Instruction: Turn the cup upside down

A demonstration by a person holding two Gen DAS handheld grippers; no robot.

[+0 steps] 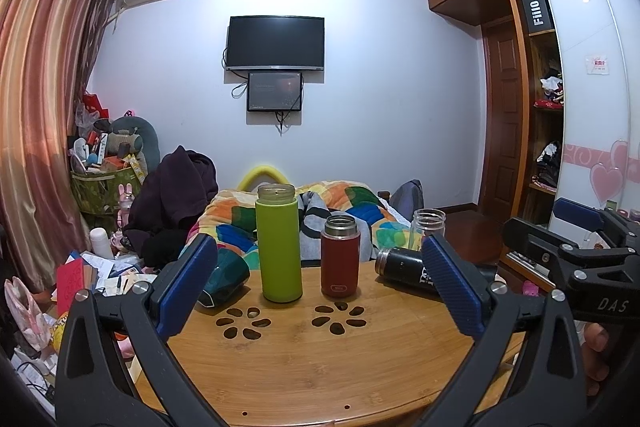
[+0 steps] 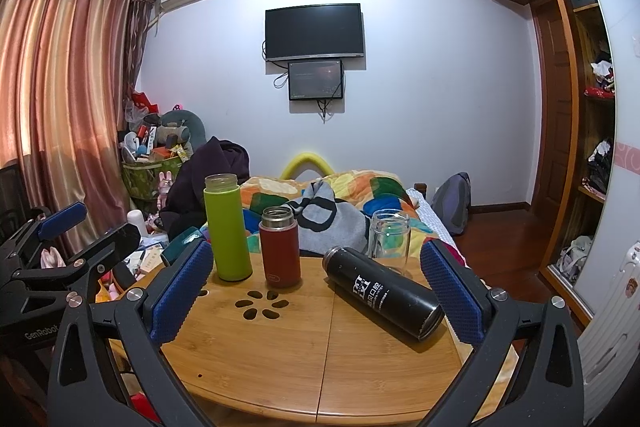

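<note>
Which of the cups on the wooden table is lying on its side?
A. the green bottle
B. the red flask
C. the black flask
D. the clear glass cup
C. The black flask lies flat on the wooden table, while the green bottle, the red flask and the clear glass cup all stand upright, mouths up.

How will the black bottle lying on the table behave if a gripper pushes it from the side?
The black bottle lies on its side on the wooden table, so it would probably roll. Its round, glossy wall looks hard and may slip between the pads. It lies near the table's right edge, so a roll that way could drop it.
</note>
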